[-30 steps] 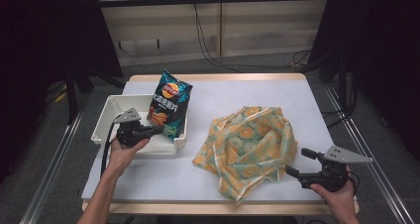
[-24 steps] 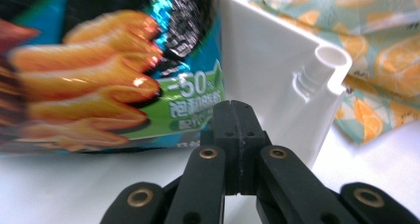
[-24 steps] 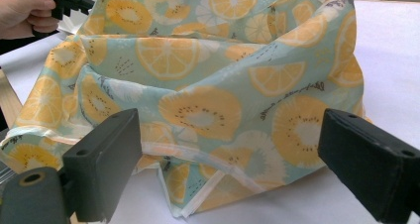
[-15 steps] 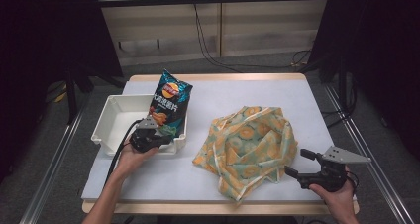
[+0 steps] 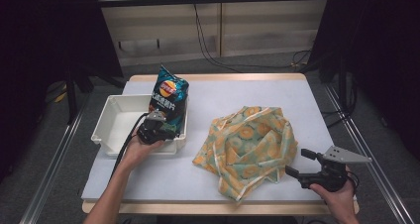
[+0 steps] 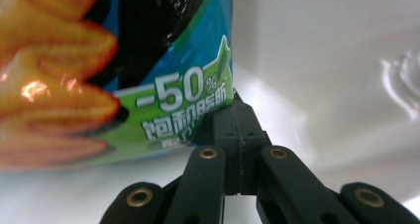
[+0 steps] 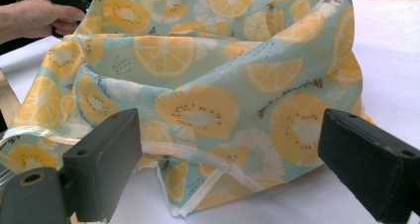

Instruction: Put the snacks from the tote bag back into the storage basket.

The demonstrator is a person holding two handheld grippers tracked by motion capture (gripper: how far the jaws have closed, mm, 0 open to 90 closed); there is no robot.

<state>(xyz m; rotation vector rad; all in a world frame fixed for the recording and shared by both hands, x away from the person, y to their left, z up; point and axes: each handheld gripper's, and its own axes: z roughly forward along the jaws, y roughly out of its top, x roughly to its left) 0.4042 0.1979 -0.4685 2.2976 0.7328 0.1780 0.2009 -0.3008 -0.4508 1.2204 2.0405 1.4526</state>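
While our left gripper [image 6: 233,130] pinches the chip bag [image 5: 169,96] in the tray [image 5: 111,127], our right gripper [image 7: 233,159] gapes before the unlifted cloth [image 5: 252,147].

I see a white-topped desk [image 5: 218,92] with a pale wooden edge, metal rails along both its sides, grey floor around it, black cables trailing across the floor behind, light wooden wall panels at the back, dark curtains left and right
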